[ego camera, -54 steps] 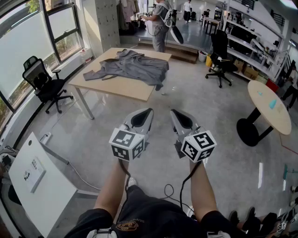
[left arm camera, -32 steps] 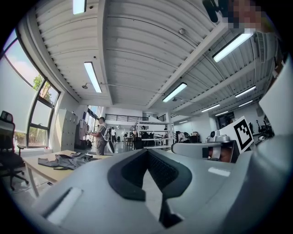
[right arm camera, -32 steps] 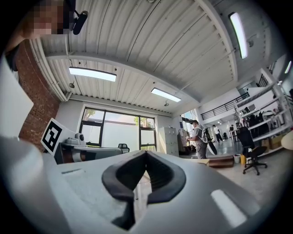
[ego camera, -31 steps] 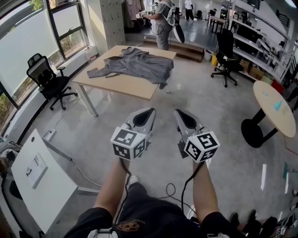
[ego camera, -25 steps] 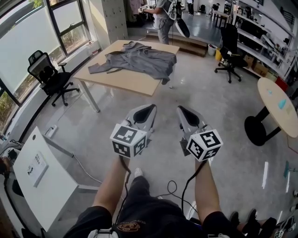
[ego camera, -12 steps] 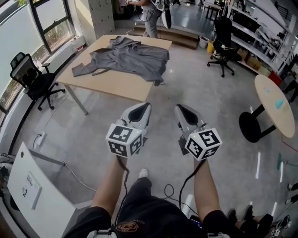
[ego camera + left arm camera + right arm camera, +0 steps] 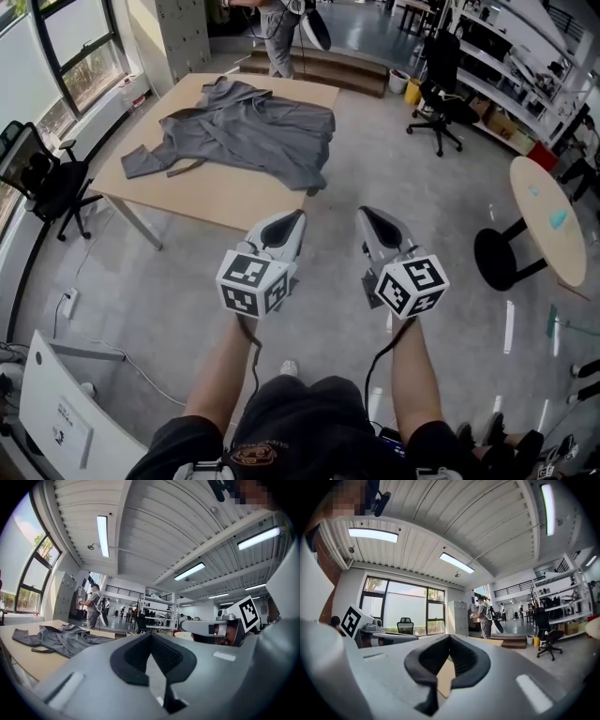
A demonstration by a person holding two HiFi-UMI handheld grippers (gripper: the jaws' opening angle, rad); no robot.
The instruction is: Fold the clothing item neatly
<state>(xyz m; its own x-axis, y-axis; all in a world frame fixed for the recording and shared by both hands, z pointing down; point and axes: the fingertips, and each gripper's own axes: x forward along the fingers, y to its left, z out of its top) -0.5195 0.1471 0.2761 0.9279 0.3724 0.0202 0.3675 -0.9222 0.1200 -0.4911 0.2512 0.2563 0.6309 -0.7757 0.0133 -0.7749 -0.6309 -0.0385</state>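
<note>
Where the rectangular pale-wood table (image 7: pixel 216 192) stands at 11 o'clock, a limp, creased grey garment (image 7: pixel 239 136) sprawls across it. The smooth-shelled left gripper (image 7: pixel 292 221) and right gripper (image 7: pixel 370 221) are clenched, empty. The table appears nearer than before.

My left gripper (image 7: pixel 151 637): jaws together, nothing between the pads. Lower left, a grey garment (image 7: pixel 56 639) lies rumpled and spread on a wooden table (image 7: pixel 23 663). A person (image 7: pixel 93 609) stands beyond the table. My right gripper (image 7: pixel 187 626) shows at the right, just beside mine.
</note>
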